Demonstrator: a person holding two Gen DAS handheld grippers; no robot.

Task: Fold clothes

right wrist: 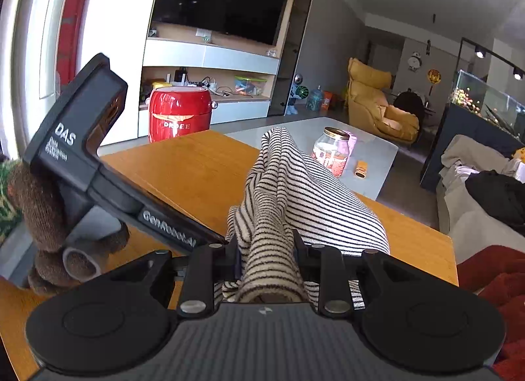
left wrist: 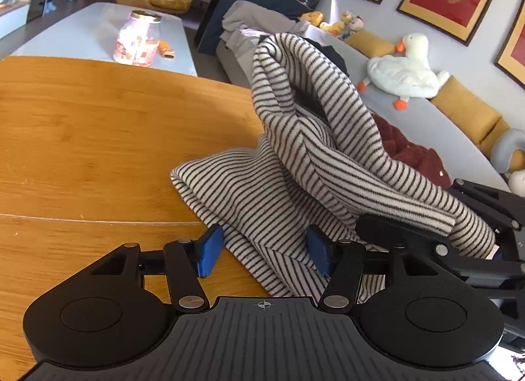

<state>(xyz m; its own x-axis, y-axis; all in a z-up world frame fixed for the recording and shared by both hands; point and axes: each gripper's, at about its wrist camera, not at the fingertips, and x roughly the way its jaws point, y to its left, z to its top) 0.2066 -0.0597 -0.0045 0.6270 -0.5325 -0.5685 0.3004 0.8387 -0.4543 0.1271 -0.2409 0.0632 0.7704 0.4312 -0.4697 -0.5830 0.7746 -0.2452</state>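
— Lying where, the striped garment (left wrist: 295,184)?

— Heaped on the wooden table (left wrist: 98,151), right of centre in the left wrist view. Spread flat on the board at lower centre, then drawn up into a tall hollow fold reaching the upper middle of the frame.

— Held by which tool?

— Pinched by the right gripper (right wrist: 267,250) at lower centre of the right wrist view: narrow jaws clamped on a bunched ridge of the stripes, with cloth spilling out on both sides and running back under the camera.

— And the left gripper (left wrist: 264,250)?

— Set about halfway, neither wide nor narrow, with flat cloth filling the gap between the blue pads (left wrist: 210,250). Tip of the left-hand pad just at the cloth's edge, right-hand pad against the stripes. Pressing or merely bracketing: not decidable from the frame. Seen also at middle left of the right wrist view, gripped by a hand in a brown knitted glove (right wrist: 42,210).

— Surroundings?

— Beyond the wooden table, at upper left of the left wrist view, a low grey table (left wrist: 82,27) bearing a glass jar (left wrist: 137,40). At right, a grey sofa (left wrist: 459,125) with a dark red cloth (left wrist: 410,151) and a white plush goose (left wrist: 403,69).
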